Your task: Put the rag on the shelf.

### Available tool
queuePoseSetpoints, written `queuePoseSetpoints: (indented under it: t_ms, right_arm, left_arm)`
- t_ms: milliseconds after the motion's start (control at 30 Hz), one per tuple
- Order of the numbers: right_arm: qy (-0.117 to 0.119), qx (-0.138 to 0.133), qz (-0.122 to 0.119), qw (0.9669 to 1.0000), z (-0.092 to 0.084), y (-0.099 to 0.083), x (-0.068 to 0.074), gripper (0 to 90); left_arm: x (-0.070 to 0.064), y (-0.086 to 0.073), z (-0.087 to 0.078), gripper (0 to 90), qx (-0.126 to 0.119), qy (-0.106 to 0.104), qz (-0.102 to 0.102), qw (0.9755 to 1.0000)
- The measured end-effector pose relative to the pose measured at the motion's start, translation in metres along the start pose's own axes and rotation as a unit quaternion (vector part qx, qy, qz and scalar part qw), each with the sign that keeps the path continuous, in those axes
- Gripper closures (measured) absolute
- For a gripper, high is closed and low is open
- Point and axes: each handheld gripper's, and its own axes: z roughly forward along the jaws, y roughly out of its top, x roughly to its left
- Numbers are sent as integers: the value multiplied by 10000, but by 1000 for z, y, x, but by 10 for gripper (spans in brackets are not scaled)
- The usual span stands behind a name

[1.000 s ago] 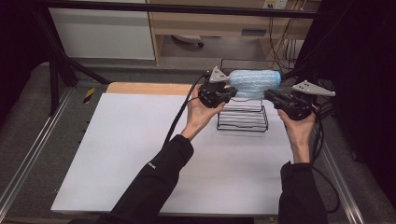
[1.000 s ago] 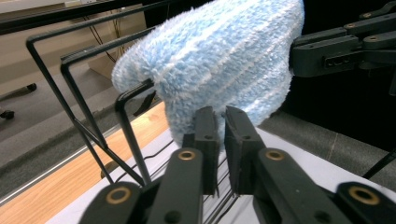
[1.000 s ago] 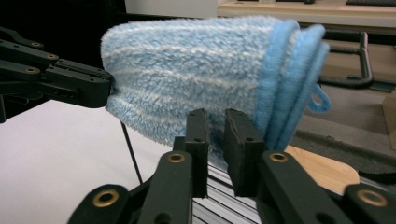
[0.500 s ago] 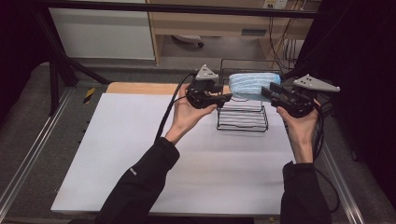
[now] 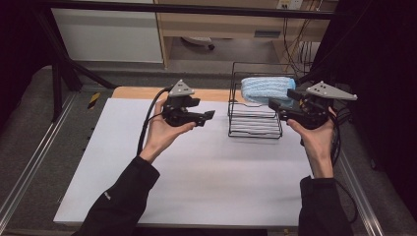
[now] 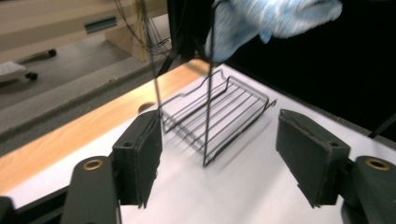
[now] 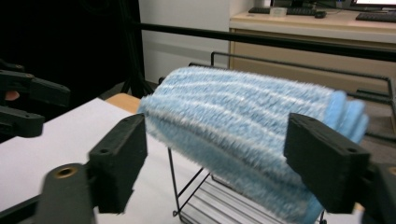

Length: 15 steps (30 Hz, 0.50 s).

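We hold our left claw [image 5: 209,116] spread wide, its jaws just opened with nothing between them, and the black wire rack [image 5: 254,118] stands on the white tabletop [image 5: 196,167] a little way in front of it. Our right claw [image 5: 273,104] has also just opened its jaws. The folded fluffy blue towel [image 5: 268,88] lies over the rack's top, right in front of this claw, and the pads are not pressing it.

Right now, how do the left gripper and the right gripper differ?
The left gripper is off to the left of the rack, over bare table; the right gripper sits at the rack's right side, beside the towel. The left one's open jaws frame only the rack; the right one's flank the towel. Both have just been opening, holding nothing.
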Motion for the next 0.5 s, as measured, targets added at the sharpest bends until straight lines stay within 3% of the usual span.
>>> queuePoseSetpoints:
  t_ms: [300,500]
  right_arm:
    - [241,173,-26,9996,3,-26,19,85]
    - [371,484,-81,9981,11,-51,32,31]
  left_arm:
    - [19,-58,-35,191,229,297,-162,9992]
    - [33,-96,-54,125,284,445,-310,9981]
